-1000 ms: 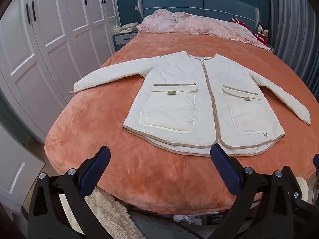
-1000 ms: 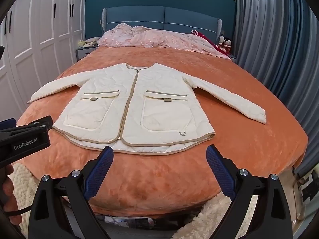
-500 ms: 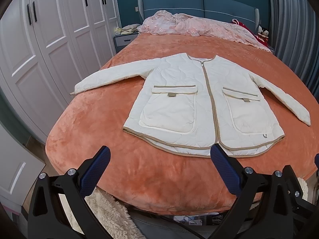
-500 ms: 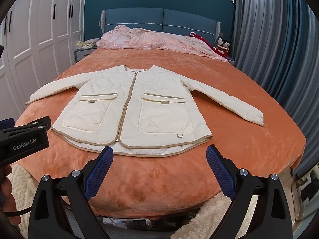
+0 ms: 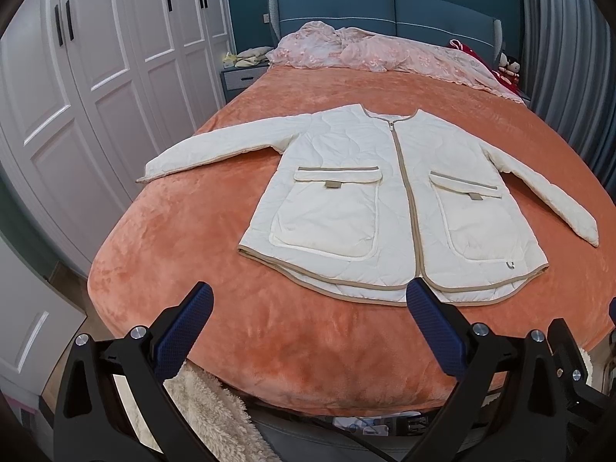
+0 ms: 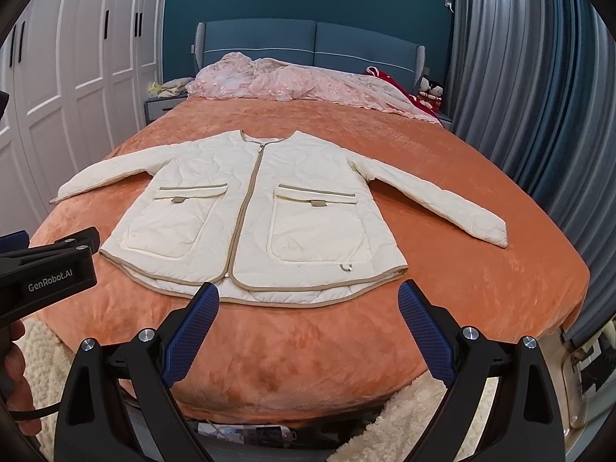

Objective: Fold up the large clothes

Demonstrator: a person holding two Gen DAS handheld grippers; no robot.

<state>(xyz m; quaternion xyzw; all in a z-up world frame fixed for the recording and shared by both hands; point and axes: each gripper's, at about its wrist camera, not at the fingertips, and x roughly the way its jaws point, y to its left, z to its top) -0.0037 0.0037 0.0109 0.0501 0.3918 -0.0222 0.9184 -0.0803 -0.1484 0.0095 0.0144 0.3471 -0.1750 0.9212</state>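
Note:
A cream quilted jacket (image 5: 385, 192) with tan trim lies flat, front up and zipped, on the orange bed (image 5: 192, 238), both sleeves spread out to the sides. It also shows in the right wrist view (image 6: 261, 215). My left gripper (image 5: 308, 300) is open and empty, held off the bed's near edge, short of the jacket's hem. My right gripper (image 6: 308, 300) is open and empty, also near the foot of the bed just short of the hem. The left gripper's body (image 6: 46, 269) shows at the left edge of the right wrist view.
A pink quilt (image 6: 300, 84) is piled at the blue headboard (image 6: 308, 46). White wardrobes (image 5: 96, 77) stand to the left, grey curtains (image 6: 539, 96) to the right. A nightstand (image 5: 242, 77) stands beside the bed. A fluffy cream rug (image 5: 208, 415) lies below the bed's foot.
Both grippers have moved a little forward and up toward the bed; the jacket sits slightly lower in view. Both stay open and empty. The jacket has not moved.

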